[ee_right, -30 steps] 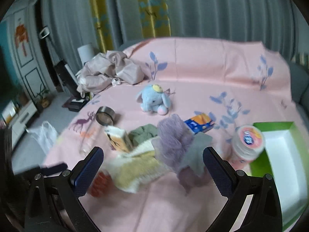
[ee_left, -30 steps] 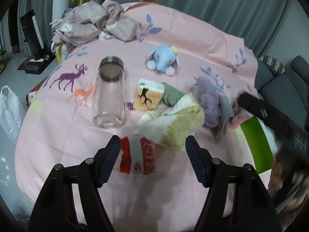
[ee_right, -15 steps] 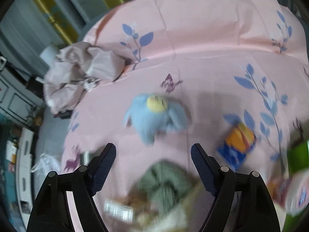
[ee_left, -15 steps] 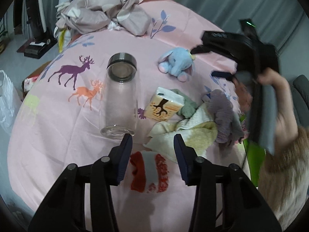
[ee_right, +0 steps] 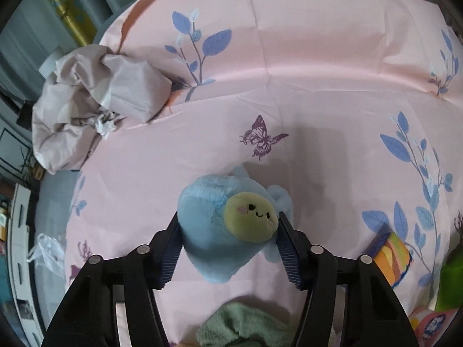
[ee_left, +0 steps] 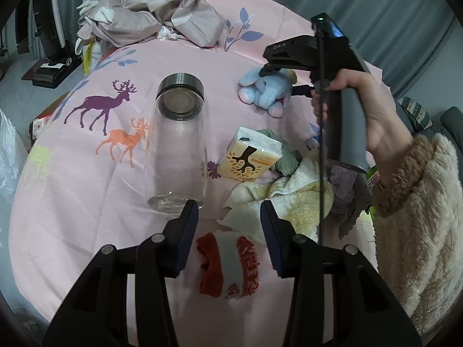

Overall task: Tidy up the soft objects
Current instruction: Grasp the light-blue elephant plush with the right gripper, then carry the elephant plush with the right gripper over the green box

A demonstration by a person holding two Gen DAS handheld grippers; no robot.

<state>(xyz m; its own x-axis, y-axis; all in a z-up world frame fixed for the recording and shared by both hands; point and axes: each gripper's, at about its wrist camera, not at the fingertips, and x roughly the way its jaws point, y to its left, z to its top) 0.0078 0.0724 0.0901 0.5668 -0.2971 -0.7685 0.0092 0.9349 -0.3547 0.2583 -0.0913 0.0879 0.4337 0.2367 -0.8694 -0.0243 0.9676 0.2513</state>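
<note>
A blue elephant plush [ee_right: 220, 231] lies on the pink bedsheet [ee_right: 318, 86]. My right gripper [ee_right: 227, 231] has come down over it. Its jaws are closing, and both pads touch the plush's sides. The left wrist view shows the same gripper [ee_left: 279, 81], held by a hand [ee_left: 364, 107], on the plush [ee_left: 266, 94]. My left gripper [ee_left: 229, 211] is partly open above a red and white sock [ee_left: 228, 263], without touching it. A cream and yellow towel [ee_left: 289, 199], a green cloth [ee_left: 286, 156] and a purple fluffy piece [ee_left: 344, 185] are heaped to the right.
A glass jar [ee_left: 179, 144] lies on its side left of the sock. A tissue pack [ee_left: 249, 156] leans on the cloths. A crumpled beige sheet [ee_left: 150, 11] fills the far left. An orange snack pack [ee_right: 389, 257] and a green box [ee_right: 451, 283] are at the right.
The right gripper swung across the bed to the elephant plush and narrowed around it. The left gripper narrowed and came closer to the sock.
</note>
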